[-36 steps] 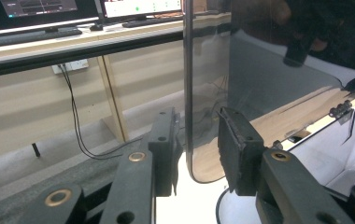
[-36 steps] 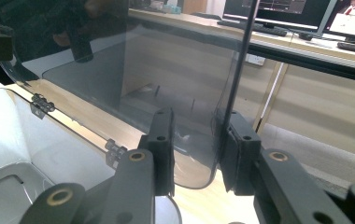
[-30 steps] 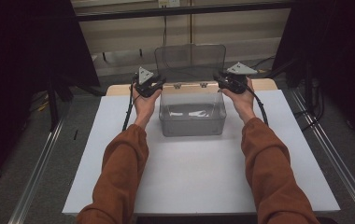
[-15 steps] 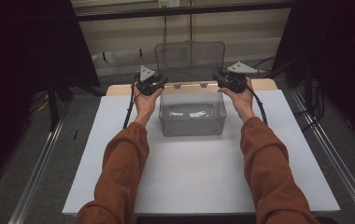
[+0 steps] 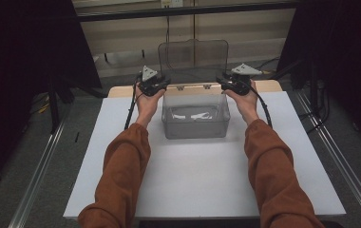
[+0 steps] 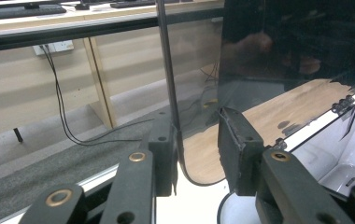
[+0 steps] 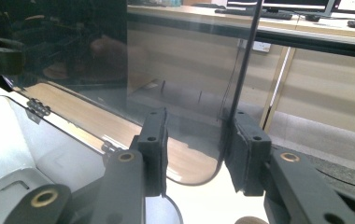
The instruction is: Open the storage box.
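A clear plastic box (image 5: 196,124) stands at the far middle of the white board (image 5: 193,180), its hinged clear lid (image 5: 193,57) raised upright. White pieces (image 5: 193,114) lie inside. My left gripper (image 5: 162,83) is at the lid's lower left corner. In the left gripper view the lid (image 6: 269,56) has its edge between the jaws (image 6: 196,151), against one pad and apart from the other; these jaws have just been closing a little. My right gripper (image 5: 224,82) is at the lower right corner. Its jaws (image 7: 196,149) straddle the lid (image 7: 180,70) and have just been opening.
A wooden tabletop strip (image 5: 121,91) runs behind the board. Metal rails (image 5: 36,175) run along both sides of the table. Beyond are a beige wall with cables (image 6: 59,93) and a dark crossbar (image 5: 193,10). The lid's hinges (image 6: 344,103) sit on the box's back rim.
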